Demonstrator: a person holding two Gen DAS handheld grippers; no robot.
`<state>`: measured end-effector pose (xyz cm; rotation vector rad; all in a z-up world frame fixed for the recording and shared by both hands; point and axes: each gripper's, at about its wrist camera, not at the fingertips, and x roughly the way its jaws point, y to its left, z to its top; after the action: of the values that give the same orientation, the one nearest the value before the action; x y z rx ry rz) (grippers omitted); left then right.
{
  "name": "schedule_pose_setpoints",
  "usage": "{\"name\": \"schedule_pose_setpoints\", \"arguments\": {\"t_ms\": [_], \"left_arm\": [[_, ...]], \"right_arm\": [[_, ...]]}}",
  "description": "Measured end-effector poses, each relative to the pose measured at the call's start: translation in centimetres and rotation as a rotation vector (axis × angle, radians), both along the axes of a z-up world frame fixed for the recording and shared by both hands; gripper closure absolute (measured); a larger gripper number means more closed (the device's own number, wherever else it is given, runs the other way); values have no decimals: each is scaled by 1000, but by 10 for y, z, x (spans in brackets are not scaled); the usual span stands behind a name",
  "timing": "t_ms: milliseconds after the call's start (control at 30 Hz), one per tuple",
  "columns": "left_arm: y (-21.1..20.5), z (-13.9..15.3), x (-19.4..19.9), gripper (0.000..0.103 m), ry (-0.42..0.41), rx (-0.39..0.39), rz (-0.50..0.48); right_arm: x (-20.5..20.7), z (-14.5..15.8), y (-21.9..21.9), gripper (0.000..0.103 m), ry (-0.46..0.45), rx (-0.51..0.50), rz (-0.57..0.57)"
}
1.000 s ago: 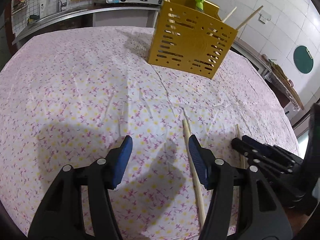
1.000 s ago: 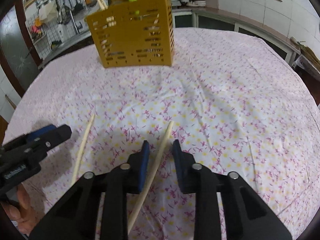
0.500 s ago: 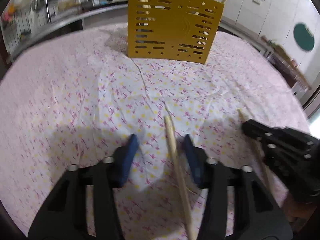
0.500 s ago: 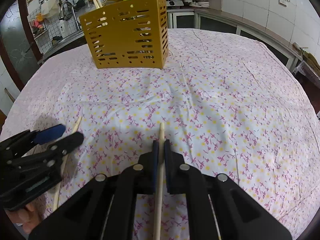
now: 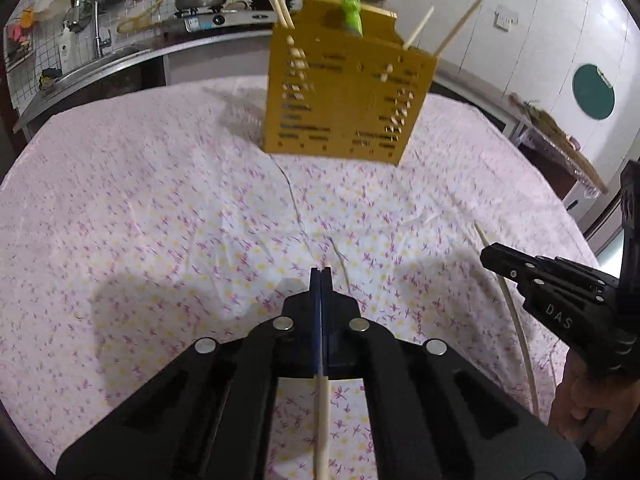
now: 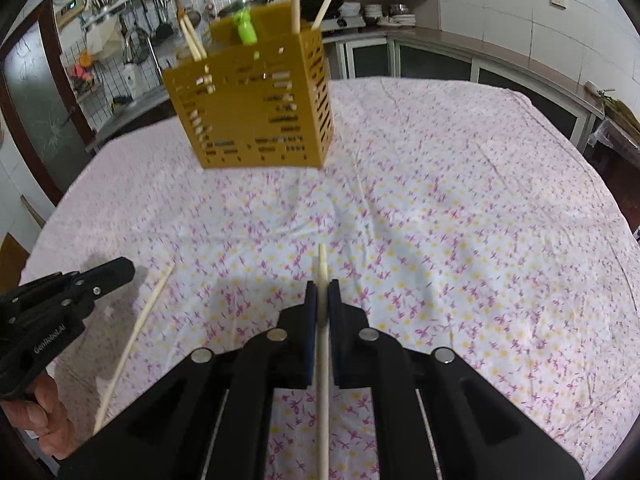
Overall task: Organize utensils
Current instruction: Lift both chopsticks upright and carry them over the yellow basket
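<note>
Lying slim, pale, wooden: chopstick (image 6: 322,364) between right gripper (image 6: 322,294) pads.

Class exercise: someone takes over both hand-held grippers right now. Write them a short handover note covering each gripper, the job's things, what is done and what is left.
Left hand-held gripper: shut on a chopstick.
Right hand-held gripper: shut on the other chopstick.
Yellow utensil holder: upright at the far side of the floral tablecloth, already holding several chopsticks and a green utensil.
Done: both loose chopsticks gripped.
Left: carry both to the holder and drop them in.
</note>
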<state>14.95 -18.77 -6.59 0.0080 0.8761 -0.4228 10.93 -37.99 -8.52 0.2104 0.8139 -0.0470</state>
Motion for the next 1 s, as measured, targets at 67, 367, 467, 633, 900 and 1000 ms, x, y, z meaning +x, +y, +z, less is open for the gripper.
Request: {"name": "schedule_pose_setpoints", "arguments": {"t_ms": [67,367,467,633,900,1000], "left_arm": [[5,2,0,103,0,-12,4],[-4,-10,-3,98,50,-5,-43],[-8,-18,2,77,65,25,-24],[-18,-31,5,77,67,65,-63],[-13,-33,14,96,47,99,-81],[-4,-31,15,98,52,50,-69]], "right_arm": [[-1,4,0,97,-10,7,-2],[-2,-2,1,97,4,4,-8],[-2,-4,-1,97,6,9,-9],[-1,-8,-7,97,13,17,-17],[1,-10,-1,97,16,27,-4],[-2,-5,-1,97,2,25,-6]]}}
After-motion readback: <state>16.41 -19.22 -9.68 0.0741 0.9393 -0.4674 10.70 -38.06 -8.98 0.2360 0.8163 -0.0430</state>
